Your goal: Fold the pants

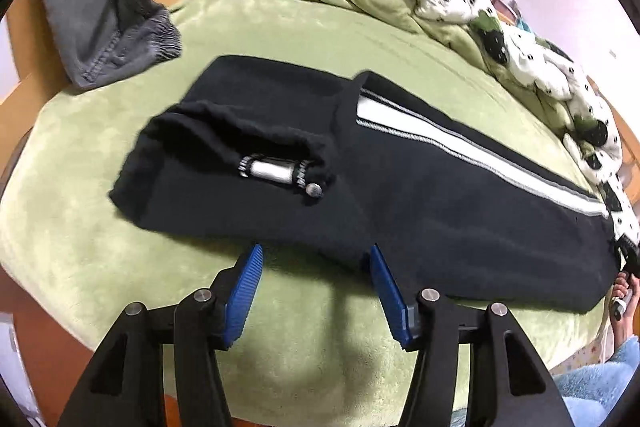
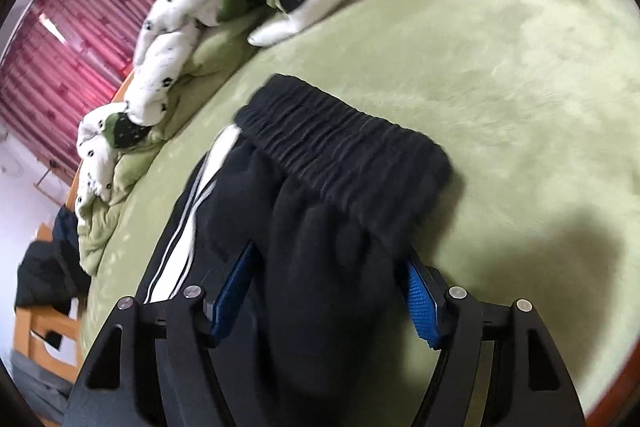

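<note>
Left wrist view: one pair of black pants [image 1: 400,195] lies lengthwise on the green bed [image 1: 100,259], one grey garment [image 1: 104,11] far left. Left gripper [image 1: 316,263] fingers spread, released, right fingertip at the pants' near edge. Right gripper [image 2: 330,263] fingers wide, pants between, grip uncertain.

The black pants [image 1: 400,187] run out of the left wrist view at its right rim, so their far end is cut off. In the right wrist view, motion blur softens the waistband [image 2: 344,143], and whether the right gripper [image 2: 332,291] presses the fabric between its jaws cannot be told.
</note>
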Demonstrator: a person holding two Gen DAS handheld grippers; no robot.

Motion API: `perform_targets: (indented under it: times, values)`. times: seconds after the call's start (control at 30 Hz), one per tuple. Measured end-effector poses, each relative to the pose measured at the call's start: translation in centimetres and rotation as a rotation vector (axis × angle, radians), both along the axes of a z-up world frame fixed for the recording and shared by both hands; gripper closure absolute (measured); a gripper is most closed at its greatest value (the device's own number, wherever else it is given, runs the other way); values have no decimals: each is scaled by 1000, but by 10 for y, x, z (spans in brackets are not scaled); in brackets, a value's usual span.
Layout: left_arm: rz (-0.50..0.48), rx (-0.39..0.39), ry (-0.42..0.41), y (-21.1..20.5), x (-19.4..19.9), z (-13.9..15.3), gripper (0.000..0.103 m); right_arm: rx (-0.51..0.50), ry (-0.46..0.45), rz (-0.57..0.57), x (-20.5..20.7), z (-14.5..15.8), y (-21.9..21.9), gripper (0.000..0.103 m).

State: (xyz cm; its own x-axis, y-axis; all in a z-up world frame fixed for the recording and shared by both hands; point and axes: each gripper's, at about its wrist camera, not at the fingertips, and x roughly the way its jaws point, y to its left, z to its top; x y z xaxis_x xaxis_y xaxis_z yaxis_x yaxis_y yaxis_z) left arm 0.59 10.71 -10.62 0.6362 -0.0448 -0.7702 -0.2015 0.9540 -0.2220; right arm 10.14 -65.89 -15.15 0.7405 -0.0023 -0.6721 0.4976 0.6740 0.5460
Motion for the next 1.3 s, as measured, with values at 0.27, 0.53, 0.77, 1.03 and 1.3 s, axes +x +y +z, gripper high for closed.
perform_targets:
  times: [0.27, 0.53, 0.77, 1.03, 1.3]
  values:
    - [9, -20, -65, 4, 17, 21, 50, -182, 9, 9, 21, 30, 3, 44]
    - [73, 106, -54, 9, 66, 7, 91, -196, 98, -6, -38, 26, -1, 40]
    - [206, 20, -136, 94, 127, 40, 53, -326, 165, 0, -64, 57, 33, 40]
    - [115, 57, -140, 106, 149, 31, 25, -492, 99, 175, -4, 92, 136, 39]
    - [81, -6, 24, 122, 201, -14, 84, -581, 39, 525, 82, 77, 252, 39]
